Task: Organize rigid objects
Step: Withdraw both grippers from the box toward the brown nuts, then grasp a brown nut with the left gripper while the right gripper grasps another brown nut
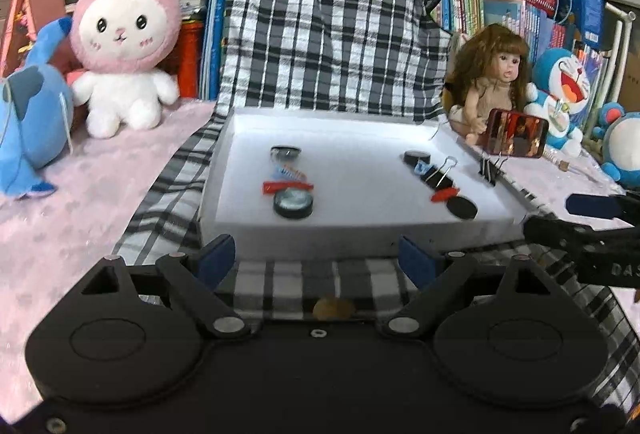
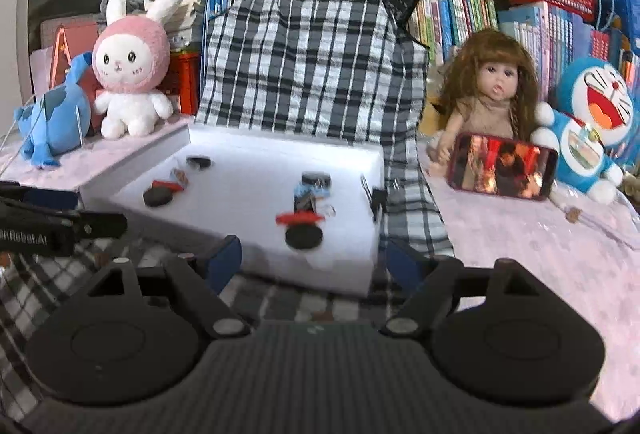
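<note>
A white foam tray (image 1: 248, 230) (image 2: 348, 262) lies on a black-and-white checked bag. In it lie two clusters of small things: a black round lid (image 1: 293, 203), a red clip (image 1: 286, 186) and a dark disc (image 1: 285, 152) on the left; a black disc (image 1: 462, 207) (image 2: 304, 235), a red clip (image 2: 299, 218), a binder clip (image 1: 440, 172) and a black cap (image 1: 417, 156) (image 2: 316, 179) on the right. Another binder clip (image 1: 491, 170) grips the tray's right rim. My left gripper (image 1: 316, 258) is open and empty before the tray's near edge. My right gripper (image 2: 314, 260) is open and empty at the tray's near right corner.
A pink-hooded rabbit plush (image 1: 124, 42) and a blue plush (image 1: 32, 106) sit at the left. A doll (image 1: 492, 82) holds a phone (image 1: 516, 132) at the right, beside Doraemon plushes (image 1: 560, 90). Books line the back. A coin (image 1: 334, 308) lies on the bag near me.
</note>
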{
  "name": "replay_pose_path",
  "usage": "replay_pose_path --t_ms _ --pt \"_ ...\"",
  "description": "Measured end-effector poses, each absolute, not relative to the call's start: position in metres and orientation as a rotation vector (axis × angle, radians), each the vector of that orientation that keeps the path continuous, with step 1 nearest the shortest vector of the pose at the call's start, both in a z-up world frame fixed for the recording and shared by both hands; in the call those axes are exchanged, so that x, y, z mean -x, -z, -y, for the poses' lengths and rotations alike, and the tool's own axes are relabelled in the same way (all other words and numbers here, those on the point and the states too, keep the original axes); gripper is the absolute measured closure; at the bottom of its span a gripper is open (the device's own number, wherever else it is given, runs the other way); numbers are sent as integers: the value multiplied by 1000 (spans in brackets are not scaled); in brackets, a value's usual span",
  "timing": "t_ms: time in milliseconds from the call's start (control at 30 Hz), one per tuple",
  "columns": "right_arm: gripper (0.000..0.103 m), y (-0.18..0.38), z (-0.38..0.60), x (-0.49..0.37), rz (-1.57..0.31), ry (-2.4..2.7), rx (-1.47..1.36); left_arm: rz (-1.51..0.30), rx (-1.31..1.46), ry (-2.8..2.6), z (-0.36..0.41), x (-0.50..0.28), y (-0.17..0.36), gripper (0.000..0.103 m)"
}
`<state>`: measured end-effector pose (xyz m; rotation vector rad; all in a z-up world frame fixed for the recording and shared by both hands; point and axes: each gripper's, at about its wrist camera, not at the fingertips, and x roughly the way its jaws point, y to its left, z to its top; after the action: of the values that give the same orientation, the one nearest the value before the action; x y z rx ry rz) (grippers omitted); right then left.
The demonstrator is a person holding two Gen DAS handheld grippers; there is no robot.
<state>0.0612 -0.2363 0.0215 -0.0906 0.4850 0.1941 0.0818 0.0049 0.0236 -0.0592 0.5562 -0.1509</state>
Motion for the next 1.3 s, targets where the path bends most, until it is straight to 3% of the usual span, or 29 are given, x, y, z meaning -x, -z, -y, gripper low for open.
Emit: replay_pose_path --t_ms 267,600,867,1033,1133,1300 --pt "24 -1 242 -50 -537 -194 153 -571 -30 166 3 -67 -9 20" --pt "48 7 242 -56 -579 -194 145 -600 -37 218 8 -69 -2 45" --pt "56 9 240 -57 -595 -198 146 -612 -51 227 11 -70 0 62" --pt "71 10 239 -59 -607 -202 141 -612 -67 233 13 -69 -1 81" --pt "81 10 239 -59 -609 -207 133 -613 -66 234 13 -69 -2 81" --pt "81 7 238 -58 -598 -207 126 -604 -63 239 13 -68 -4 81"
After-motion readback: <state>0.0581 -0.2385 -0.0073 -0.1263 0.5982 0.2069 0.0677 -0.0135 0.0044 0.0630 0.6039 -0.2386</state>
